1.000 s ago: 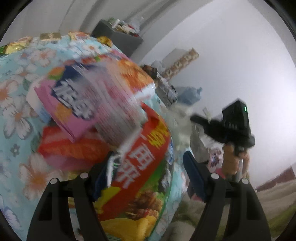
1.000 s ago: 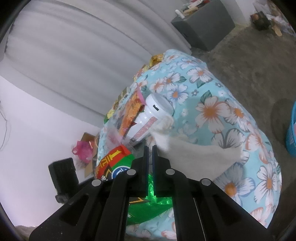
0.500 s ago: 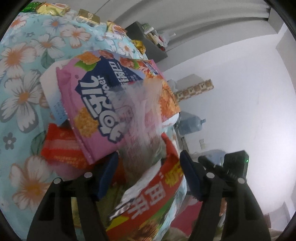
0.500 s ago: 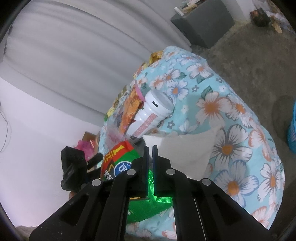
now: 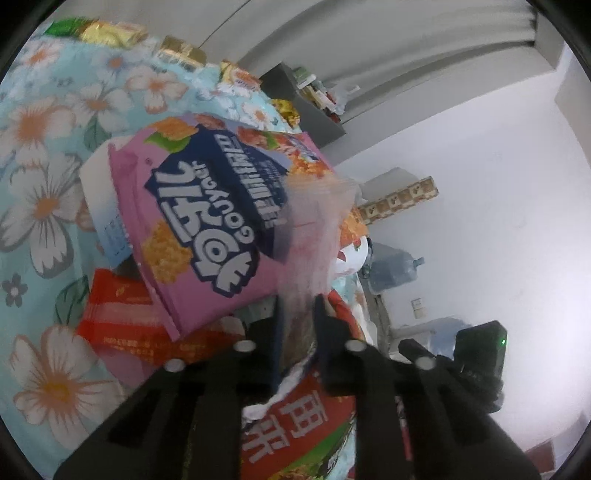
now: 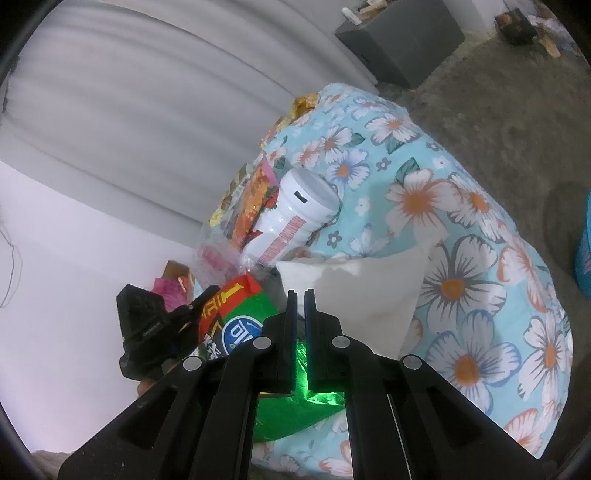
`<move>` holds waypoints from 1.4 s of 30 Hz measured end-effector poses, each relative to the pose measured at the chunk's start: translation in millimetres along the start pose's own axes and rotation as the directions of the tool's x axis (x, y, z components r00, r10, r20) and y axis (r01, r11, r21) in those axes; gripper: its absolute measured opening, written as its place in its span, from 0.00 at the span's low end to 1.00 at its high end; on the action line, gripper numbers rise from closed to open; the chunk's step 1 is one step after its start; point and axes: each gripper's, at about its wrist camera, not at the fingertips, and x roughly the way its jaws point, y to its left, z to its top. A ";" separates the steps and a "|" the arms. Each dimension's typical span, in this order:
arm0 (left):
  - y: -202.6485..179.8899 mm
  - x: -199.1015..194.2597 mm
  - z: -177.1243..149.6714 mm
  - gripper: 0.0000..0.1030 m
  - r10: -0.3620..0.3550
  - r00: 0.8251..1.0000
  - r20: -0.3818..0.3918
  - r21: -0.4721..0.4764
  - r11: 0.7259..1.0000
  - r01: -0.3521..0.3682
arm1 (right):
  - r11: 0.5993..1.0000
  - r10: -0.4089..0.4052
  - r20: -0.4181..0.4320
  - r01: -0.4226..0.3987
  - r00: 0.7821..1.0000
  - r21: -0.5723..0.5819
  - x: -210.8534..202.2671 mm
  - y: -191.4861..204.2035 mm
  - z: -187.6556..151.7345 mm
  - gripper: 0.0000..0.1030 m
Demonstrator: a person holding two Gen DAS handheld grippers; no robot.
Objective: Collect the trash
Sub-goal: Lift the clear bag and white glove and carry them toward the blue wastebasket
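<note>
- A clear plastic wrapper is seen between the jaws of the left gripper, which are closing on its lower end; the rest of it stands up and away from the tips, over the pink snack box.
- The right gripper is clenched on the shiny green snack bag, whose foil shows in the narrow gap between the jaws.
- The trash is heaped on a surface covered with a flowered blue cloth; the heap lies directly ahead of both grippers.
- One pink box, one white cylindrical tub, one white tissue, one red flat packet and one red-and-green bag can be counted; the last may be the same bag that is held on the right, which cannot be told for certain.
- Several gold-foil wrappers are lined along the far edge of the cloth; their exact count cannot be told.
- The clear wrapper is thin, translucent and tinted pinkish, with a blurred outline.
- The green bag carries red and yellow print and a round blue mark.
</note>
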 end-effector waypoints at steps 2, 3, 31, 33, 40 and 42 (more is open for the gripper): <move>-5.9 -2.1 -1.3 0.03 0.004 1.000 0.016 0.035 0.999 -0.005 | 1.000 -0.002 -0.001 0.002 1.000 0.002 1.0 -0.7 -0.1 0.04; -11.5 -4.4 -2.3 0.02 0.008 0.999 0.032 0.063 0.998 -0.010 | 1.000 -0.004 -0.001 0.004 1.000 0.003 0.9 -1.3 -0.2 0.04; -76.7 -78.4 -8.9 0.00 0.117 0.851 0.512 0.355 0.873 -0.334 | 0.963 -0.269 -0.032 0.269 0.963 -0.021 30.1 -29.0 -9.3 0.45; -75.7 -77.1 -8.5 0.00 0.120 0.856 0.503 0.351 0.877 -0.328 | 0.961 -0.275 -0.023 0.274 0.961 -0.030 32.4 -28.5 -10.7 0.39; -80.6 -63.7 -21.1 0.00 0.105 0.884 0.456 0.374 0.879 -0.297 | 0.957 -0.283 -0.008 0.282 0.959 -0.061 32.5 -20.6 -12.7 0.10; -83.6 -60.5 -23.7 0.00 0.098 0.889 0.447 0.384 0.877 -0.290 | 0.959 -0.277 -0.001 0.277 0.961 -0.059 30.0 -19.7 -12.1 0.07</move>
